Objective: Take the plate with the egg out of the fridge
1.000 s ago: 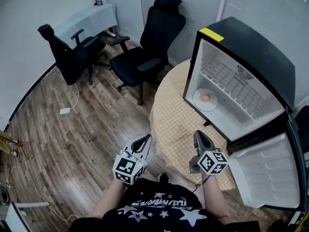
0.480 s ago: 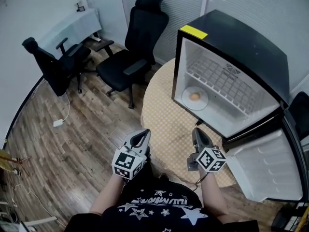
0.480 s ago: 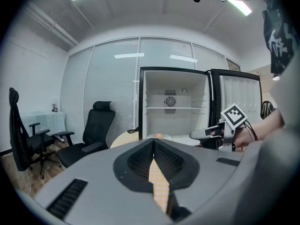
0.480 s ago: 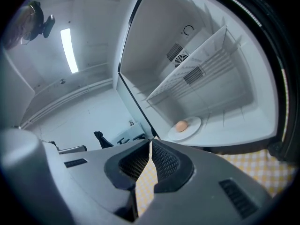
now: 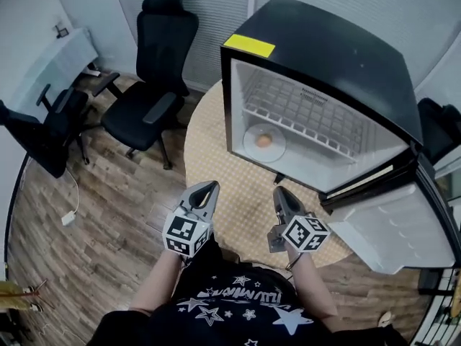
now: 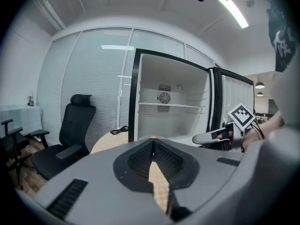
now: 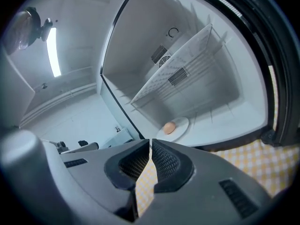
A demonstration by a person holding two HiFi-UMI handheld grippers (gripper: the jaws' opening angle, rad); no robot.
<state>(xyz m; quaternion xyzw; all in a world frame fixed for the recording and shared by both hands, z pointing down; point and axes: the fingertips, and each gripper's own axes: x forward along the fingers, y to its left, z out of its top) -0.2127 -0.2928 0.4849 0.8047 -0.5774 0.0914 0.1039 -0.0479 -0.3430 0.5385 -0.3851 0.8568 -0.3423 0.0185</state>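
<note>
Approach step: left gripper (image 5: 207, 187), right gripper (image 5: 280, 192) hung closed, empty, short of open fridge (image 5: 324, 49); next move likely needed jaws parted round plate (image 5: 251, 137) rim, egg (image 5: 263, 140) level.

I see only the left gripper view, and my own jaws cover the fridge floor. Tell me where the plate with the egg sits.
Observer: The plate lies on the floor of the fridge, below the wire shelf, at the compartment's left in the head view, with the egg on it.
Operator: Report the right gripper's jaws.
Observer: The right gripper is shut, with nothing between its jaws.
</note>
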